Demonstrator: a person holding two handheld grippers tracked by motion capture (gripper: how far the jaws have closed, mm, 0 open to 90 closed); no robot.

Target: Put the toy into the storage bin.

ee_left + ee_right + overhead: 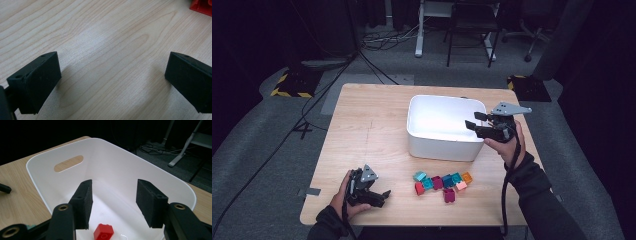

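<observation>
My left gripper (379, 195) rests on the counter (362, 130) at 7 o'clock, jaws wide, holding nothing. The little blocks (443, 182) wait at 6 o'clock. My right gripper (473, 121) hangs over the white tub (442, 150) at 2 o'clock, jaws apart and bare. One red block (103, 232) lies inside the tub. I could bump its rim and shove it.

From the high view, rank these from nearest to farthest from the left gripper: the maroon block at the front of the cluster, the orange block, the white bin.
1. maroon block, to the right of the left gripper, near the table's front edge.
2. orange block, at the cluster's right end.
3. white bin, farther back, under the right gripper.
</observation>
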